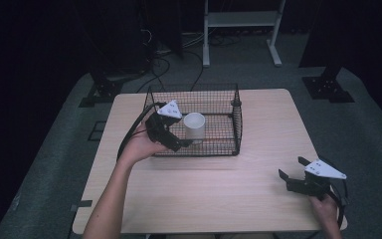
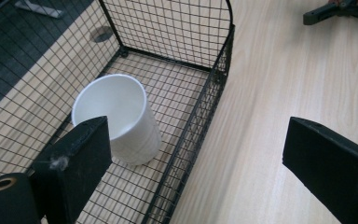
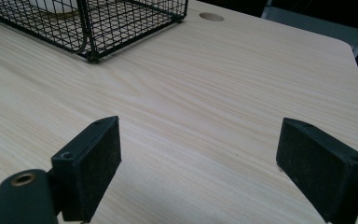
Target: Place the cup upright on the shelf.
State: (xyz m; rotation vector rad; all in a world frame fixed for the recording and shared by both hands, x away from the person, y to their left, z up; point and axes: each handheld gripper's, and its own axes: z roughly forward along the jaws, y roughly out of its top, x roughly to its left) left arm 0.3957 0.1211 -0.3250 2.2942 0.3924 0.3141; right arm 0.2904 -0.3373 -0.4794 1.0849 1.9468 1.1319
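Note:
A black wire basket (image 1: 229, 107) stands at the back middle of the wooden table. Upright inside it is a white cup (image 1: 194, 125), held by nothing. My left gripper (image 1: 181, 143) hovers over the basket's near-left corner, open. In the left gripper view the cup (image 2: 116, 116) sits just past the left jaw. The gripper (image 2: 196, 163) straddles the basket's wall (image 2: 200, 116), its other jaw over bare table. My right gripper (image 1: 291, 168) is open near the table's front right corner, with nothing between its jaws. In the right gripper view it (image 3: 198, 168) points across the wood toward the basket (image 3: 121, 23).
The table (image 1: 204, 194) ends close behind the basket and just right of my right hand. A round cable hole (image 3: 211, 17) lies in the tabletop beyond the basket. Behind the table are a white frame (image 1: 241, 30) and black stand feet (image 1: 328, 89) on the floor.

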